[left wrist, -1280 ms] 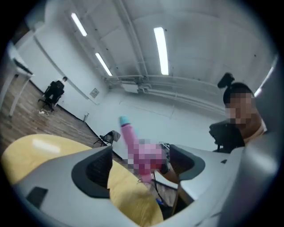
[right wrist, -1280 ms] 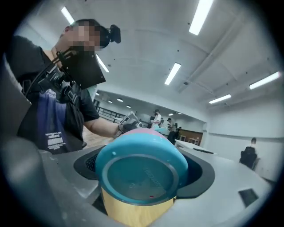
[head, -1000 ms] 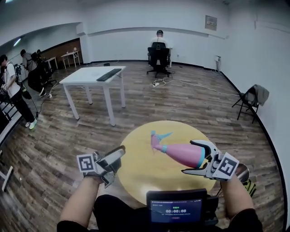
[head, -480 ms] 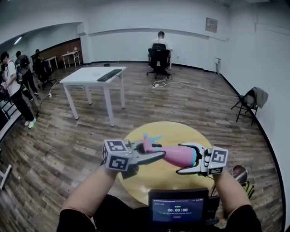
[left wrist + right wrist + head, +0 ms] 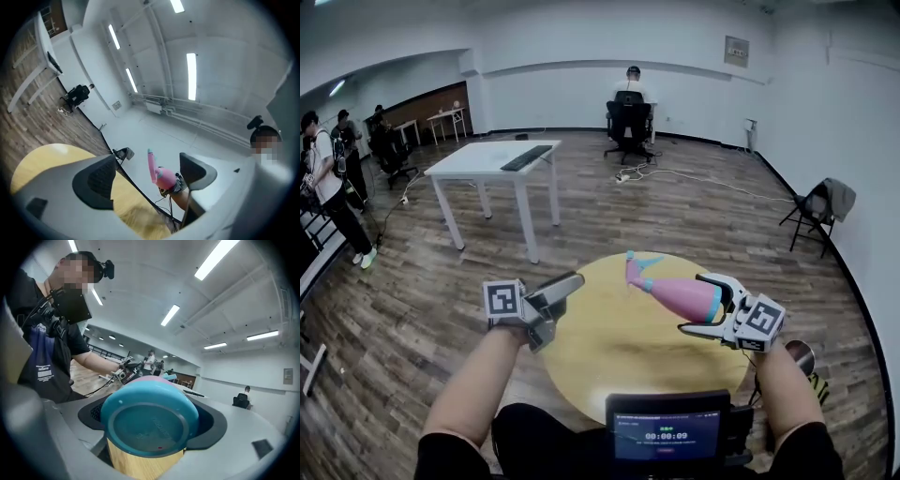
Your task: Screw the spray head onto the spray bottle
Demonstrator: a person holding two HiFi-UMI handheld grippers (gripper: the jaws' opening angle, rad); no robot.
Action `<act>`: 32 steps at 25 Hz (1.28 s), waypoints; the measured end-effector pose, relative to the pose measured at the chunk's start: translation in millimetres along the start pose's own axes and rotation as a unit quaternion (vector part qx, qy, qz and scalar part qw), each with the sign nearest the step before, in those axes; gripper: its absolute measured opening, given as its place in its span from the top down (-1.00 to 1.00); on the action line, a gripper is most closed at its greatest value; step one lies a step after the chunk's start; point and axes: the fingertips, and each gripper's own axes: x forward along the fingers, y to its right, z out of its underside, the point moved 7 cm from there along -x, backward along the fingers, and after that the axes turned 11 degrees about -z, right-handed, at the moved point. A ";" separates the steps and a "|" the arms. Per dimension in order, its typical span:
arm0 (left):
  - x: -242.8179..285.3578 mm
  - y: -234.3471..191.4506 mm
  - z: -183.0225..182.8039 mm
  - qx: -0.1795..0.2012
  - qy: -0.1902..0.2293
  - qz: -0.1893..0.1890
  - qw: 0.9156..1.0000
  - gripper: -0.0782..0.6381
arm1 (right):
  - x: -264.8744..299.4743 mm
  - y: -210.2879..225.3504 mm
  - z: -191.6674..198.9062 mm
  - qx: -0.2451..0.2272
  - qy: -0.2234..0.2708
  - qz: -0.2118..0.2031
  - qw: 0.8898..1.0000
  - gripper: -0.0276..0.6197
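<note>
A pink spray bottle [image 5: 680, 297] with a teal base lies sideways in the air over the round yellow table [image 5: 609, 356]. Its teal spray head [image 5: 639, 263] sits on its neck and points up and left. My right gripper [image 5: 705, 303] is shut on the bottle's base end. In the right gripper view the teal base [image 5: 150, 425] fills the space between the jaws. My left gripper [image 5: 562, 305] hangs to the left of the bottle, apart from it. Its jaws are opening with nothing between them. In the left gripper view the bottle [image 5: 165, 178] shows far beyond the pads [image 5: 101, 180].
A screen with a timer [image 5: 667, 436] sits at the person's lap. A white table [image 5: 492, 159] stands on the wooden floor beyond. A person sits in an office chair [image 5: 628, 117] at the back wall. A folding chair [image 5: 820, 211] stands right. Several people stand far left.
Half a second ago my left gripper was closed on the spray head. It has let go, opened and drawn back left. The right gripper has carried the bottle slightly right and up.
</note>
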 end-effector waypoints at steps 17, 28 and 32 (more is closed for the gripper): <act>60.6 73.2 55.5 0.193 -0.088 0.116 0.970 0.23 | 47.4 -22.2 1.4 0.093 0.070 -0.127 0.985 -0.54; 22.5 2.0 28.0 0.016 -0.041 0.039 0.998 -0.40 | 21.6 -19.4 13.9 -0.008 -0.031 -0.045 0.998 -0.54; 62.0 34.8 58.4 0.067 -0.081 0.091 0.990 -0.15 | 53.2 -29.5 5.1 -0.007 -0.010 -0.070 0.998 -0.54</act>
